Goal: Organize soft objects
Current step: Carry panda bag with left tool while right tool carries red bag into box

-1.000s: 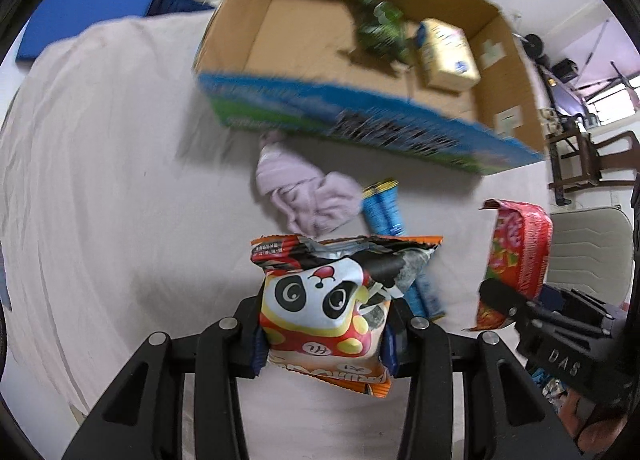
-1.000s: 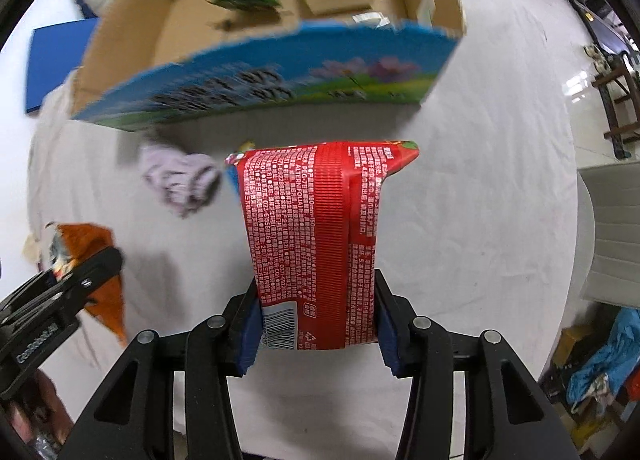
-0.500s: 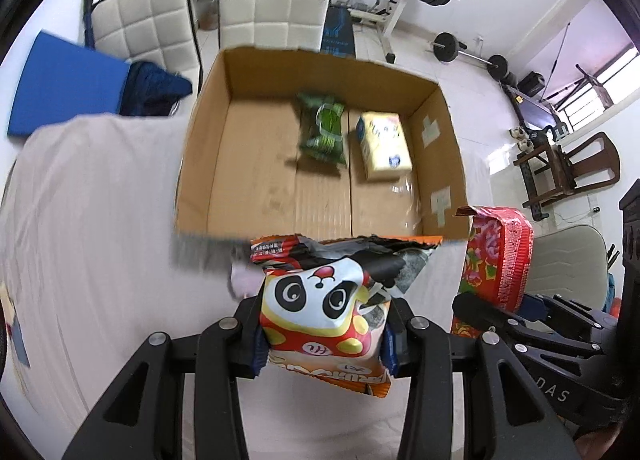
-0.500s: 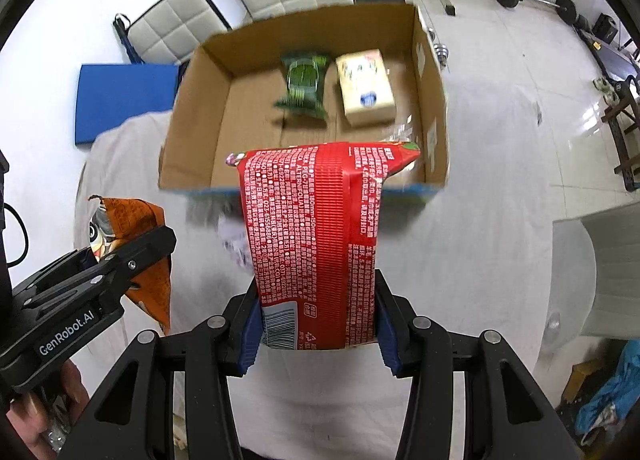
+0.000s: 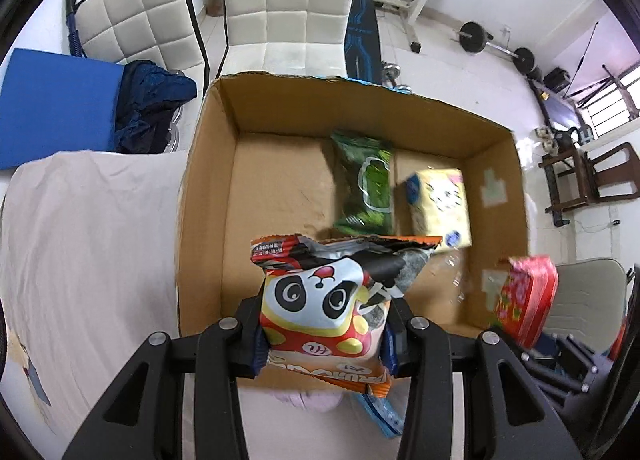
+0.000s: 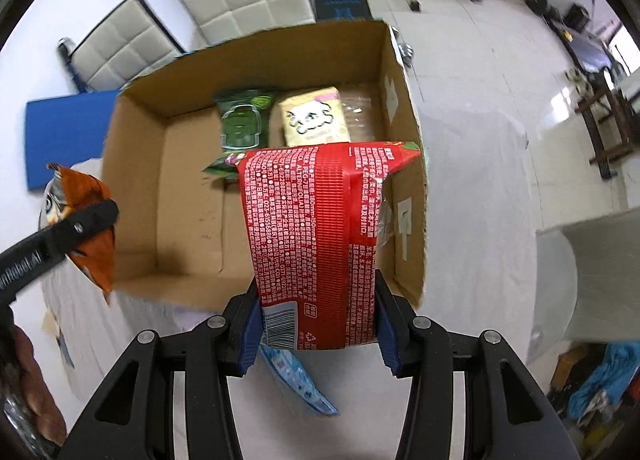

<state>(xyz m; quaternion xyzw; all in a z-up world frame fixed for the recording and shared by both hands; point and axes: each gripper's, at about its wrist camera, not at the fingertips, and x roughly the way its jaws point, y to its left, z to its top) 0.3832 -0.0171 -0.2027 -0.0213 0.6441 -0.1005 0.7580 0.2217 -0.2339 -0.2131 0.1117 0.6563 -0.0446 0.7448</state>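
My left gripper (image 5: 324, 344) is shut on a panda snack bag (image 5: 326, 300) and holds it over the near edge of the open cardboard box (image 5: 208, 180). My right gripper (image 6: 318, 330) is shut on a red packet (image 6: 316, 236), held over the box's (image 6: 136, 180) near right part. Inside the box lie a green pack (image 5: 366, 184) and a yellow tissue pack (image 5: 438, 204); both show in the right wrist view, green pack (image 6: 242, 122) and yellow pack (image 6: 314, 120). The red packet also shows at the right in the left wrist view (image 5: 524, 300).
A lilac cloth (image 5: 316, 400) and a blue sachet (image 5: 380, 412) lie on the white tablecloth (image 5: 88, 240) under the grippers, near the box's front wall. White chairs (image 5: 284, 0) and a blue mat (image 5: 56, 100) stand behind the box. Gym gear stands farther back.
Both grippers have risen and moved forward with their packets, from in front of the box's printed front wall to above its near edge. The box interior is now in full view.
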